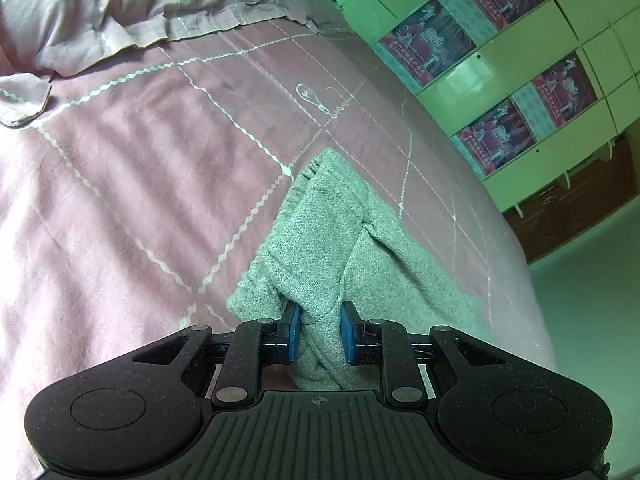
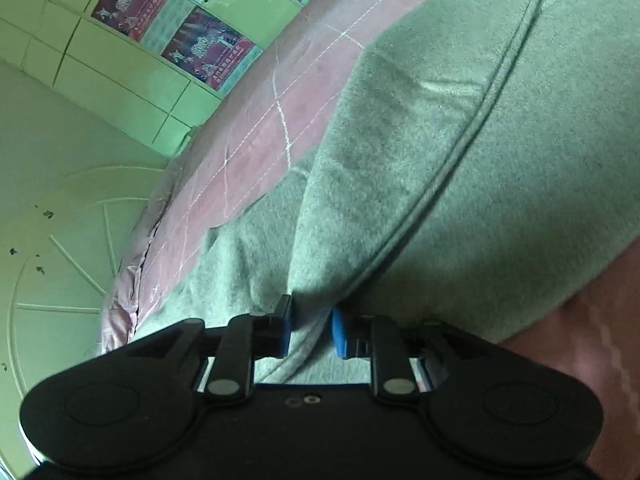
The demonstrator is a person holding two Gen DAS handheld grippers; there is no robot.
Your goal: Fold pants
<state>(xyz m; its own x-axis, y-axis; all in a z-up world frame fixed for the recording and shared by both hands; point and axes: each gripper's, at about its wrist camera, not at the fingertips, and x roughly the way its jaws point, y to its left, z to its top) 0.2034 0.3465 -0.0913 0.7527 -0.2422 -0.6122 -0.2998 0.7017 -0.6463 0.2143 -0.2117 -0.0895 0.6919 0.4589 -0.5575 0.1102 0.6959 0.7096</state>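
The grey-green fleece pants (image 1: 320, 240) lie on a pink bedspread (image 1: 140, 160). In the left wrist view my left gripper (image 1: 319, 330) is shut on a bunched fold of the pants, its blue pads (image 1: 295, 332) pressing the cloth, which hangs forward onto the bed. In the right wrist view the pants (image 2: 440, 140) fill most of the frame, with a seam running diagonally. My right gripper (image 2: 311, 330) is shut on a fold of the pants at its blue pads (image 2: 338, 332).
A pillow (image 1: 120, 4) in matching pink cover lies at the head of the bed. A green tiled wall with posters (image 1: 500, 60) runs beside the bed. The bed edge (image 2: 132, 264) drops to a pale floor (image 2: 60, 200).
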